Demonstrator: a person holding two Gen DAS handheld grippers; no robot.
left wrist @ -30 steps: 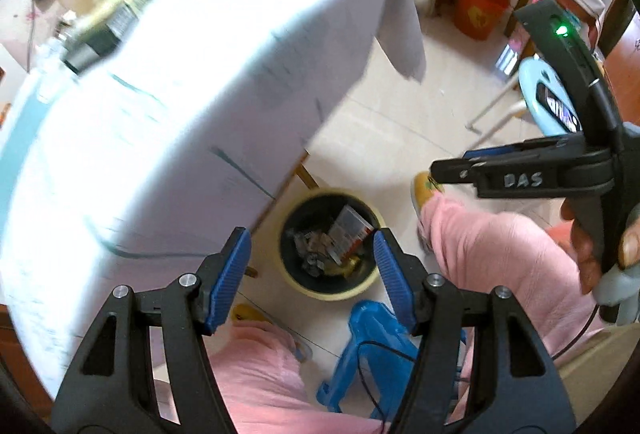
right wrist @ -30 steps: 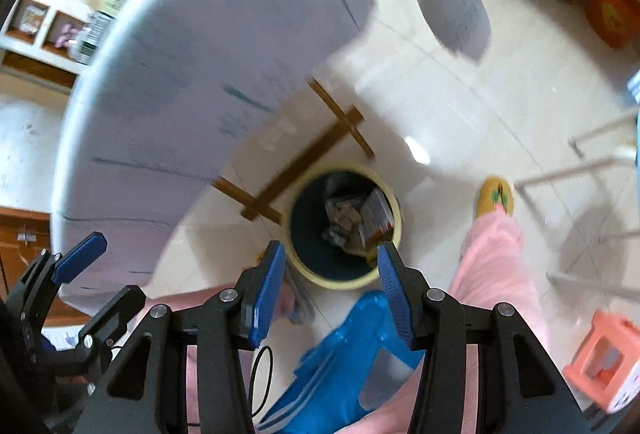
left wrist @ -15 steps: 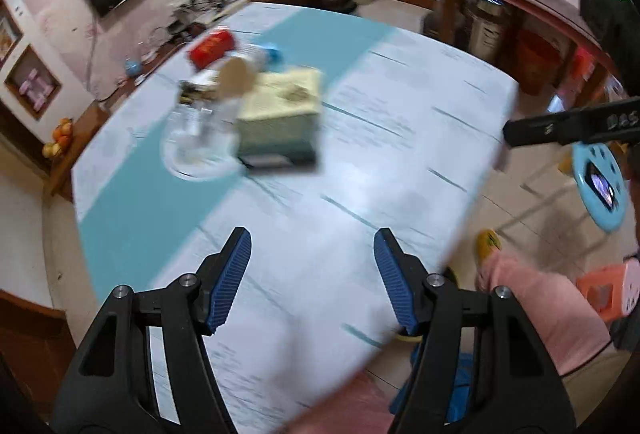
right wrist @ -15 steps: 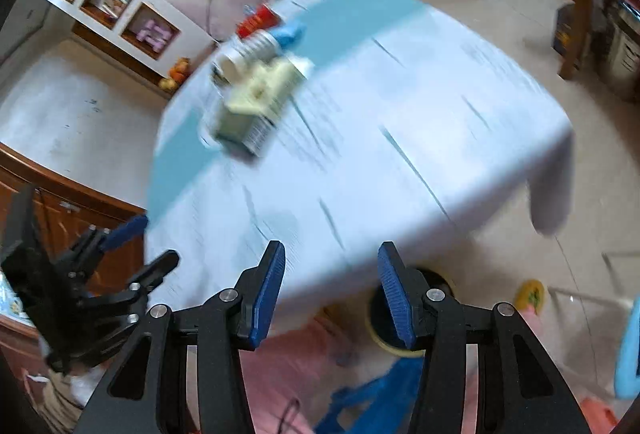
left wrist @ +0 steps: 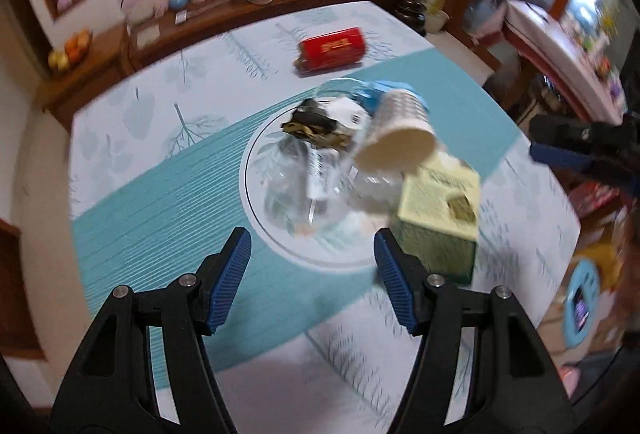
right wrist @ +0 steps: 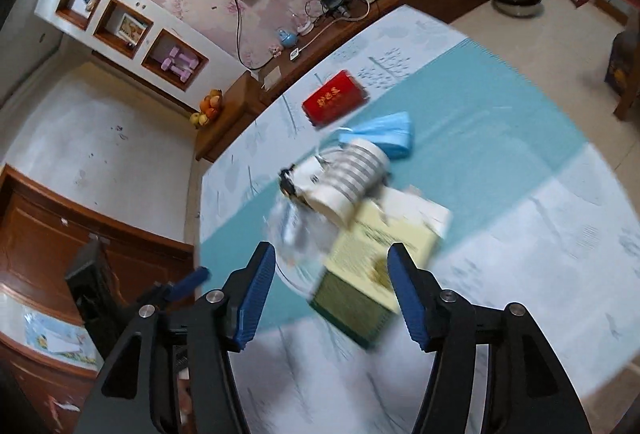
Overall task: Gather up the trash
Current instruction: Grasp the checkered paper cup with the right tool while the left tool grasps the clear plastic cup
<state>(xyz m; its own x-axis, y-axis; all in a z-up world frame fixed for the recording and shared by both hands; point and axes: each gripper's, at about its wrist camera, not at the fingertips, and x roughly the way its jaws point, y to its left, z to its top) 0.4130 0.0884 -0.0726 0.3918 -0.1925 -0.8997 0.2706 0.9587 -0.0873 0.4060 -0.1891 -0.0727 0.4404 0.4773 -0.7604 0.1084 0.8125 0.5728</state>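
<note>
Both grippers have swung up from the bin on the floor, which filled the views a second ago, and now look down on the table top. Ahead of both spreads the table [left wrist: 132, 218], covered by a white cloth with a broad teal band.

Beyond the left gripper [left wrist: 310, 278], just past its fingertips, lies a round clear plate [left wrist: 260, 201] on the teal band. A green and cream tissue box [left wrist: 440, 222] sits just beyond its right finger, touching the plate's edge. On the plate's far side a stack of paper cups [left wrist: 396, 137] lies tipped over, its open base facing the camera. Dark crumpled wrappers [left wrist: 314, 127] and clear plastic scraps are heaped on the plate to the left of the cups. Farther off rest a blue plastic bag [right wrist: 384, 137] and, well beyond, a red box [left wrist: 332, 47].

The left gripper stands wide apart, with nothing between its blue pads. The right gripper [right wrist: 332, 296] is opening, also holding nothing; the tissue box lies below and ahead, between its fingers in the view. Each gripper shows at the edge of the other's view.
</note>
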